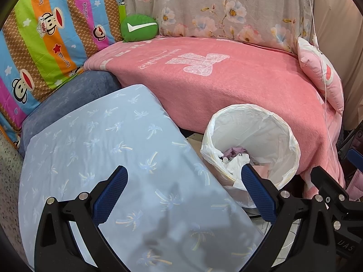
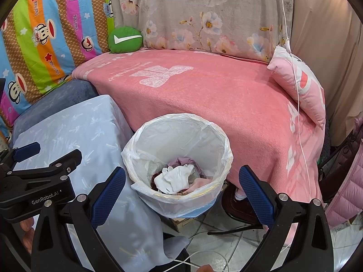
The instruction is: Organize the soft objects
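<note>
A bin with a white liner (image 2: 179, 136) (image 1: 254, 131) stands on the floor in front of the pink blanket (image 2: 215, 90) (image 1: 226, 86). Inside lie white socks (image 2: 174, 176) on pink and purple cloth (image 1: 233, 153). My right gripper (image 2: 181, 185) hangs open just above the bin's near rim, with nothing between its fingers. My left gripper (image 1: 183, 185) is open over a light blue palm-print pillow (image 1: 113, 158) (image 2: 74, 131), holding nothing. A green cushion with a white tick (image 1: 138, 27) (image 2: 125, 39) sits at the back. A pink pillow (image 1: 322, 72) (image 2: 299, 83) leans at the blanket's right edge.
A striped monkey-print quilt (image 1: 45, 34) covers the left and a floral fabric (image 2: 204, 18) the back. A dark blue cushion (image 1: 74, 95) lies under the light blue pillow. A white cord (image 2: 297, 90) hangs at right. Pink padded clothing (image 2: 349, 181) and a dark chair base (image 2: 238, 204) stand on the tiled floor.
</note>
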Motion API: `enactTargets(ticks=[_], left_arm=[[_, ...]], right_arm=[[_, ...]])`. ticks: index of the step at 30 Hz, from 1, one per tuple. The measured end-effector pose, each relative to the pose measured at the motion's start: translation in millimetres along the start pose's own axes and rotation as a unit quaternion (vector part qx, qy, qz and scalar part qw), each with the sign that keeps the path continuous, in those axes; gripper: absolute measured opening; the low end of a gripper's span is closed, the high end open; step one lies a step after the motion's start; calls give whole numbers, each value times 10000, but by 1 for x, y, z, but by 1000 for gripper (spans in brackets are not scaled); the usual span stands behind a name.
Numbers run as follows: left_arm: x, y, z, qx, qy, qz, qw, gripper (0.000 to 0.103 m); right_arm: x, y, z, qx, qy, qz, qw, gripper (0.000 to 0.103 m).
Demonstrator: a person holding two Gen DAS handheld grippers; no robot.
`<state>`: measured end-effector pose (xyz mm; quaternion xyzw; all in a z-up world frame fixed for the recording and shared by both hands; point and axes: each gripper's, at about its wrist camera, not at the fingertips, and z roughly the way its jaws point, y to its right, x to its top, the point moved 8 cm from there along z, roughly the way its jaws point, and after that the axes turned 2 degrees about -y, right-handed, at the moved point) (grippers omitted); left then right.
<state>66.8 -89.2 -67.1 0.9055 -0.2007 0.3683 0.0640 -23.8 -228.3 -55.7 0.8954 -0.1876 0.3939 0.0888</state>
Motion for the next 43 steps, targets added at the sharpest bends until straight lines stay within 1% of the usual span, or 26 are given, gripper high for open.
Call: enactTargets(ticks=[27, 35, 43], left_arm=[[-1, 3, -1, 8, 17, 36, 10000, 96], [-1, 3, 0, -18, -3, 43, 10000, 96], [-1, 4, 2, -40, -47, 86, 9999, 96]], right_arm=[[1, 0, 0, 2, -7, 1, 10000, 97], [-5, -2, 1, -13, -31, 13, 10000, 97], [-2, 0, -1, -29, 11, 99, 9999, 97]])
